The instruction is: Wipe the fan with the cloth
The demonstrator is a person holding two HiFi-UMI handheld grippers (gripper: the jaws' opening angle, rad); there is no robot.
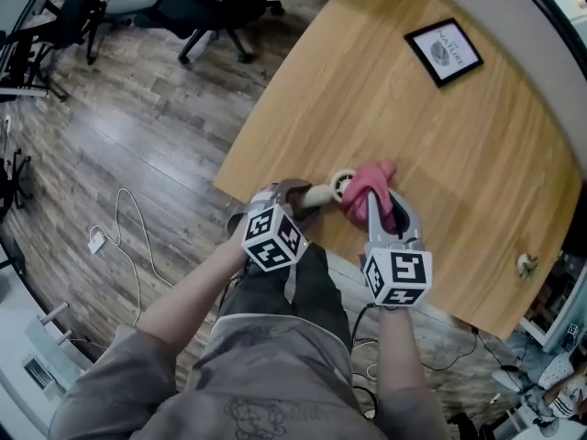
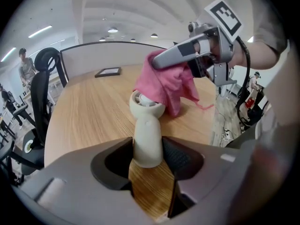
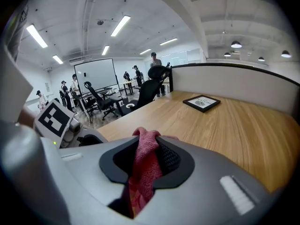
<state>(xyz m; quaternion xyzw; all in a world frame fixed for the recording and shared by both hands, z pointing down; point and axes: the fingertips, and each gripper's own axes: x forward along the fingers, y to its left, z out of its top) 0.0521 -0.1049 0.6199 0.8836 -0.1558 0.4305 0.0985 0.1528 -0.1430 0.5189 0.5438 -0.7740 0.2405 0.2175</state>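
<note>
Head view: looks down on both forearms reaching fwd side by side, L forearm (image 1: 188, 296) angled in from lower left, R forearm (image 1: 401, 365) nearly straight up the frame. L gripper (image 1: 298, 195) and R gripper (image 1: 376, 204) meet near the near edge of wooden table (image 1: 385, 108), picture frame (image 1: 444, 51) well apart at the far side. Small cream fan (image 1: 341, 183) between the two, long axis running left-right, head toward R gripper, pink cloth (image 1: 367, 191) bunched against it. Left gripper view: only view giving the grip itself. Jaws clamped on fan (image 2: 147, 135) handle, pads pressing both sides; handle running away along L gripper (image 2: 147, 156), round head at the far end, opening tipped up toward camera. Cloth (image 2: 166, 86) draped on head's far side, hanging from R gripper (image 2: 159, 62), which slants down from upper right. Can't tell whether head touches tabletop. Right gripper view: R gripper (image 3: 147, 161) jaws closed on cloth (image 3: 143, 168), a fold poking past the tips; L gripper (image 3: 56, 118) at left edge, frame (image 3: 201, 102) ahead.
</note>
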